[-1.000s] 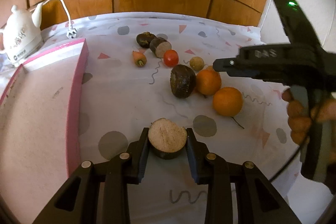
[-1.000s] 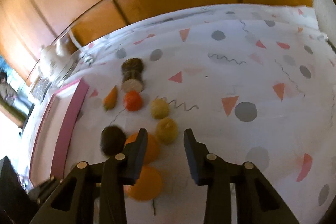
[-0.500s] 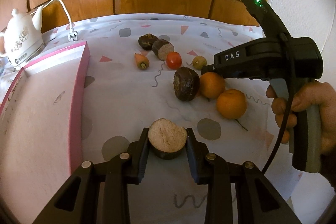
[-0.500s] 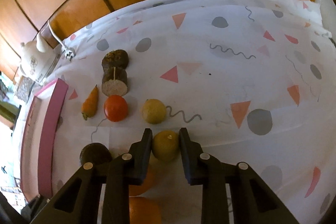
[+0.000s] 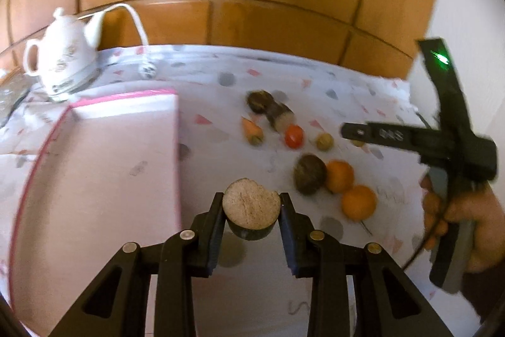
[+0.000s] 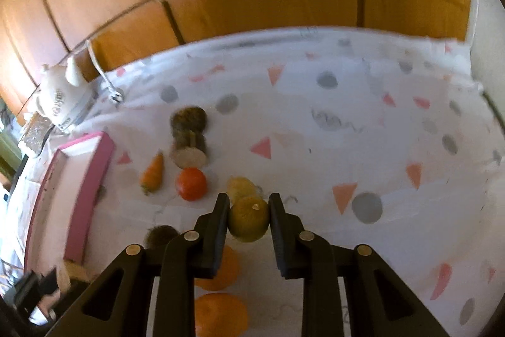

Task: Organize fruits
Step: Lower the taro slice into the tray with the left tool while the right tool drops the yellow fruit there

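A halved dark-skinned fruit (image 5: 251, 212), pale cut face up, sits at bottom centre of the left wrist view, clamped in the left claw (image 5: 251, 218), just right of the pink tray (image 5: 94, 153). In the right wrist view the right claw (image 6: 248, 218) is clamped on a small yellow-green fruit (image 6: 248, 223), bottom centre. Beyond it, mid-frame on the patterned table (image 6: 363, 147): another yellowish fruit (image 6: 241, 187), tomato (image 6: 191, 183), carrot (image 6: 153, 172), w/ two oranges (image 6: 217, 315) below. White kettle (image 5: 61, 59) upper left.

Both views near, probably sharing tomato (image 5: 294, 136).
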A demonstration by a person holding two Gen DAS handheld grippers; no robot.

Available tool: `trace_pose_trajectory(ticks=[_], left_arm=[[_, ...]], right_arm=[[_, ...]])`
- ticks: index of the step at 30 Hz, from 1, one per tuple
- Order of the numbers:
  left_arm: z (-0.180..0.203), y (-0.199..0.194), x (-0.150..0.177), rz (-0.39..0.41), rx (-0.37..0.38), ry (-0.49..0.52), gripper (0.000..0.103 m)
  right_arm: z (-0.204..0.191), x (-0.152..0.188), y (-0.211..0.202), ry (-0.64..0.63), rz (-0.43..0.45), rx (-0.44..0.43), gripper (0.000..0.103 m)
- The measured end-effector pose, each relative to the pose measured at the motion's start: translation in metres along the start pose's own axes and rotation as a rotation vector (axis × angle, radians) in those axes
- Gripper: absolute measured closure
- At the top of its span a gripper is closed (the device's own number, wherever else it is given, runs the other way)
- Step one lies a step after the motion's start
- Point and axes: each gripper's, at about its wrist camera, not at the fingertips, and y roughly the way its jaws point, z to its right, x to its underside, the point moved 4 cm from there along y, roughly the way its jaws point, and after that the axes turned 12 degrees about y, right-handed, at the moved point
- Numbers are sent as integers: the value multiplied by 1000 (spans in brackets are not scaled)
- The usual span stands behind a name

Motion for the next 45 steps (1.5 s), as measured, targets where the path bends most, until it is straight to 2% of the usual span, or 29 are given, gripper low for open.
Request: trace_pose_trajectory(ticks=[2, 5, 13, 21, 25, 27, 29, 30, 31, 36, 42, 45], left_arm=[[-15, -8, -2, 4, -27, -34, 70], [-42, -18, 0, 0, -92, -81, 70], [-109, -35, 19, -28, -255, -193, 70], [-144, -40, 36, -50, -322, -259, 70], [-154, -38, 41, -65, -335, -291, 69], [-158, -39, 42, -62, -344, -303, 65], [-160, -42, 43, -55, -361, -311, 47], [-161, -43, 43, -48, -369, -315, 45], [-162, -44, 43, -43, -374, -319, 44], [-161, -49, 44, -38, -380, -326, 44], [-149, -49, 45, -37, -344, -325, 44], [-141, -50, 43, -31, -327, -308, 38]], right_arm=[[-16, -2, -11, -41, 33, -20, 78], [-46, 1, -22, -101, 35, -85, 78], [-141, 42, -17, -245, -64, -266, 78], [-200, 72, -9, -334, -119, -315, 78], [-214, 75, 3, -324, -156, -329, 77], [-217, 76, 4, -324, -160, -321, 75], [-218, 77, 5, -309, -166, -327, 74], [-218, 77, 4, -304, -165, -326, 73], [-218, 77, 2, -303, -158, -327, 71], [-211, 79, -4, -288, -135, -315, 70], [-193, 84, -14, -288, -86, -258, 70], [-185, 85, -23, -297, -45, -232, 70]])
